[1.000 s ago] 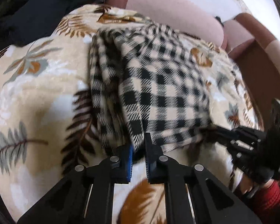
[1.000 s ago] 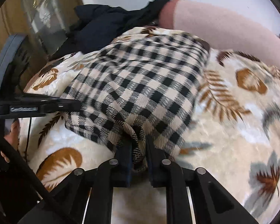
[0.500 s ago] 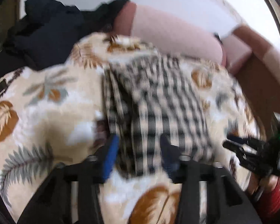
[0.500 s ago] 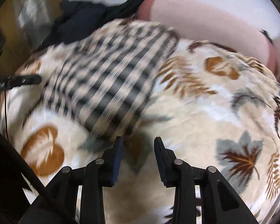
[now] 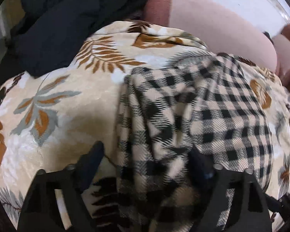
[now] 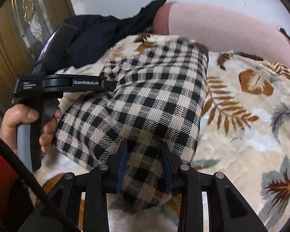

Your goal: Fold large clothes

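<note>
In the left wrist view, the left gripper (image 5: 145, 158) is being seen with its jaws opening wide, whereas a second ago they were being kept together on the near edge of the folded black-and-cream checked cloth garment (image 5: 193, 116). The near left corner of the garment is lying between the two black fingers (image 5: 92, 158), but it is not being pressed by them as far as the blurred picture allows to tell. The garment is resting on the cream plush blanket with brown and grey leaves (image 5: 54, 100), right of the middle. By this release it is being judged that one fold is finished and that the next grasp is being prepared. One checked garment, one blanket, one heap of black clothes (image 5: 54, 31) behind it, and one pink sofa back (image 5: 212, 31) are being counted here. In the right wrist view, the right gripper (image 6: 144, 158) is being shown partly apart, with the near edge of the same garment (image 6: 145, 100) lying between its blue pads (image 6: 121, 164); earlier this edge was being pinched tightly. Whether the pads are touching the cloth now cannot be told. The left gripper (image 6: 110, 86) is being held by one hand (image 6: 27, 123) at the left edge of the garment. Two grippers are being counted in all.
</note>
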Demonstrator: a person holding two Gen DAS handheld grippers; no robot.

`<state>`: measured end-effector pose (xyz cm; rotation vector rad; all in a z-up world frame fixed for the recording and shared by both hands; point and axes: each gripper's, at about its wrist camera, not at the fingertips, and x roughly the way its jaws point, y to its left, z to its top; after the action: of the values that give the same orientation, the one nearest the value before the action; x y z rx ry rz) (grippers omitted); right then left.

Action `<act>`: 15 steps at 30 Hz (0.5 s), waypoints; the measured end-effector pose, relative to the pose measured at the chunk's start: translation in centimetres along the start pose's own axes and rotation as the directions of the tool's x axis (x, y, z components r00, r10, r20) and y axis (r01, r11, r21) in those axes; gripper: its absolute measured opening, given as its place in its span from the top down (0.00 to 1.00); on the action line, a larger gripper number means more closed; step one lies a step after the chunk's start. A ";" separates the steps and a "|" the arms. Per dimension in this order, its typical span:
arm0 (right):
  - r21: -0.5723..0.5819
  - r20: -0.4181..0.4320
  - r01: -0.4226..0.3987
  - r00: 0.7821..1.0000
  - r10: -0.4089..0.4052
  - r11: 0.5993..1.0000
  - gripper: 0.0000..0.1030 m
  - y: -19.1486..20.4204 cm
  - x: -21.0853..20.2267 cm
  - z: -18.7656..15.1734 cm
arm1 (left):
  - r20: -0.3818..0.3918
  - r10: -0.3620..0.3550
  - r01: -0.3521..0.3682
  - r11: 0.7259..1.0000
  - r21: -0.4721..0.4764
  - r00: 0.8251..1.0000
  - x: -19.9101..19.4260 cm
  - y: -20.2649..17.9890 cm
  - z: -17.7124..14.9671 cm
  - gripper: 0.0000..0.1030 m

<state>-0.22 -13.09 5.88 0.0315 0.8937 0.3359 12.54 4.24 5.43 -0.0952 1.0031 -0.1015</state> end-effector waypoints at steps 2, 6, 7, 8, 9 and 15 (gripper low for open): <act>0.003 -0.008 -0.004 1.000 0.004 1.000 0.60 -0.3 0.2 0.3 | -0.015 -0.033 0.033 0.999 -0.034 0.999 -0.1 0.7 0.2 0.16; -0.021 -0.005 0.007 1.000 -0.007 1.000 0.60 -0.2 -0.1 0.3 | 0.040 -0.034 0.035 0.999 -0.019 0.999 -1.7 0.7 0.0 0.17; -0.017 0.003 0.013 1.000 -0.013 1.000 0.59 -0.4 -0.4 0.2 | 0.065 -0.021 0.022 1.000 -0.006 0.998 -2.5 0.5 -0.2 0.17; -0.007 0.013 0.020 1.000 -0.020 1.000 0.59 -0.7 -0.8 0.1 | 0.098 -0.002 0.002 1.000 0.008 0.995 -3.4 0.2 -0.4 0.17; 0.008 0.028 0.027 0.999 -0.028 1.000 0.59 -1.0 -1.3 0.1 | 0.139 0.020 -0.024 0.999 0.023 0.990 -4.5 0.0 -0.8 0.17; 0.109 0.100 0.097 0.989 -0.108 0.989 0.57 -3.3 -4.4 -0.3 | 0.370 0.084 -0.116 0.991 0.066 0.925 -12.0 -1.1 -3.3 0.17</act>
<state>-2.09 -17.59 8.49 0.0986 0.8043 0.1898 3.28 4.57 13.86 0.0178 0.6267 -0.0311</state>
